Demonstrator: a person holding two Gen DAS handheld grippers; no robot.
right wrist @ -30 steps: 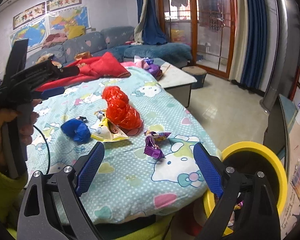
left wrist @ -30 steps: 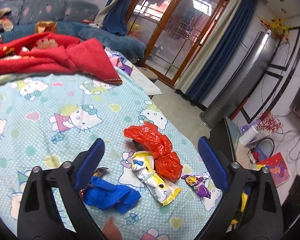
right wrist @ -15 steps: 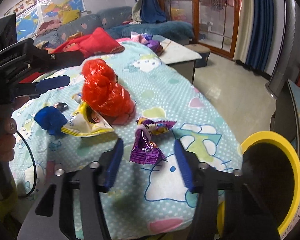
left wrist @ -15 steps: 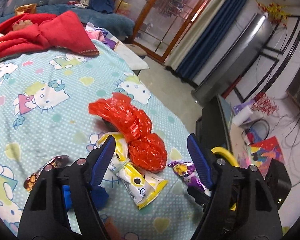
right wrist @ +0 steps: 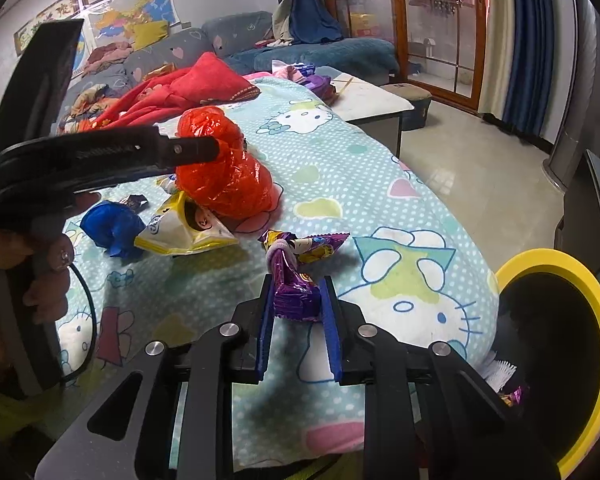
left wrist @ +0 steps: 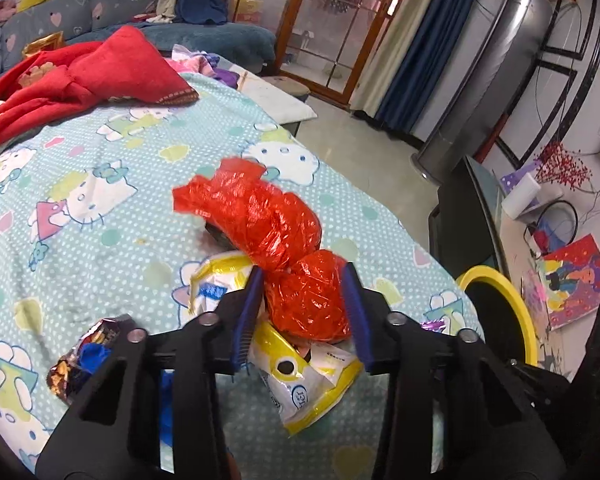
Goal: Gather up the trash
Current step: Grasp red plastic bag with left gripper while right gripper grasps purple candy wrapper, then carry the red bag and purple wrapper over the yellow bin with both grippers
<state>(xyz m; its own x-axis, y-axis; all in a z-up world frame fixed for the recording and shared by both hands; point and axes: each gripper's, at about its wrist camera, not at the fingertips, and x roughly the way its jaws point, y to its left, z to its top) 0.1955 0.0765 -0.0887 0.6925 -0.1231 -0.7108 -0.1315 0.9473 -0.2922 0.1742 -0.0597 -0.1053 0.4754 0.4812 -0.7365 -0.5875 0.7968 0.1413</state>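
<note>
Looking through the left wrist view, the left claw (left wrist: 304, 308) is clamping the red bag (left wrist: 275, 248) on the bed (left wrist: 79, 248); its lower wrappers are lying half hidden. From the right wrist view, the right claw (right wrist: 296, 312) is pinching the purple wrapper (right wrist: 295, 276) beside the yellow bin (right wrist: 556, 360), nothing binned yet by my reckoning.

- The left hand-held gripper (left wrist: 304, 312) has matte black plastic arms with cut-out openings, round silver screws at the joints and ribbed blue pads on the fingers (left wrist: 247, 320).
- The right hand-held gripper (right wrist: 296, 328) has the same look: black frame, silver screws, blue fingers (right wrist: 264, 334).
- The person's left hand (right wrist: 39, 264) is bare skin, with a thin black cable looping beside it.
</note>
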